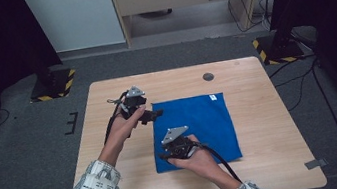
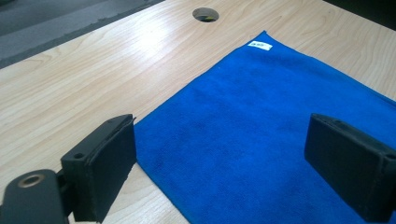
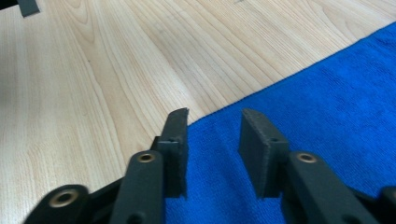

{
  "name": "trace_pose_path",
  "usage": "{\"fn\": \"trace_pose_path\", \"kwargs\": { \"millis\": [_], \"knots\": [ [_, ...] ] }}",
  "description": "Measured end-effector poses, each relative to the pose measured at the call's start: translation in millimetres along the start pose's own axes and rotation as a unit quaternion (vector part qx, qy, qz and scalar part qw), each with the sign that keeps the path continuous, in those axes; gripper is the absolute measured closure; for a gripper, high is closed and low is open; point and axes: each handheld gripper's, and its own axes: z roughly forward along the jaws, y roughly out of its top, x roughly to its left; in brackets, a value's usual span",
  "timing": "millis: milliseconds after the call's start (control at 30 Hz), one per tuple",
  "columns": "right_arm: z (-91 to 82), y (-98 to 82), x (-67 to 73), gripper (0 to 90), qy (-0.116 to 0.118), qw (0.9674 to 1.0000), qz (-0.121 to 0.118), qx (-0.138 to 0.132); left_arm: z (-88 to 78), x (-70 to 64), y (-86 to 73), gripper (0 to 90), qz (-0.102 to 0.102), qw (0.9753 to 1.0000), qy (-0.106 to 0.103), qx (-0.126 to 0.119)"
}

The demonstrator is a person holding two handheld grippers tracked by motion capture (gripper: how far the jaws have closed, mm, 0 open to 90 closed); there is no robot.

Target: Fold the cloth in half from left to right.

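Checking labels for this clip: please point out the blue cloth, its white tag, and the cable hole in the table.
blue cloth (image 1: pixel 205 119), high view, bare middle of the fabric.
white tag (image 2: pixel 259 45), left gripper view, centre of the label at the far corner.
cable hole (image 1: pixel 208 76), high view, middle of the round opening.

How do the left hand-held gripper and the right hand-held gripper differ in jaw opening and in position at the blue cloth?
The left hand-held gripper has jaws spread wide; the right hand-held gripper shows only a narrow gap, with no cloth pinched in it. In the high view, the left one is at the far left corner of the blue cloth, and the right one at its near left corner. Both have black jaws, and each is held in one hand.
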Motion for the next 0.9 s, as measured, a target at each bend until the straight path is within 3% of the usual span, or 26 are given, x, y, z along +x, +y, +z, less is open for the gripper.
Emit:
{"fn": "trace_pose_path", "kwargs": {
  "millis": [233, 367, 467, 767, 900],
  "knots": [
    [8.3, -3.1, 6.9, 75.6, 0.011, 0.9999, -0.006, 0.005, -1.4, 5.6, -2.0, 8.7, -0.005, 1.0000, 0.006, 0.002],
    [11.3, -5.4, 16.0, 75.8, 0.027, 0.9996, -0.010, 0.004, -3.7, 6.4, -2.6, 8.7, -0.006, 0.9999, 0.008, 0.002],
    [13.8, -9.4, 22.5, 70.6, 0.027, 0.9993, -0.023, 0.015, -5.0, 7.3, -2.8, 8.7, -0.007, 0.9999, 0.009, 0.001],
    [22.3, -15.6, 31.5, 49.4, 0.004, 0.9989, -0.031, 0.035, -6.9, 12.5, -5.9, 8.7, -0.012, 0.9999, 0.012, 0.000],
    [24.3, -18.4, 34.6, 49.3, -0.002, 0.9989, -0.033, 0.032, -6.5, 14.8, -7.0, 8.7, -0.015, 0.9998, 0.012, -0.003]
  ]
}}
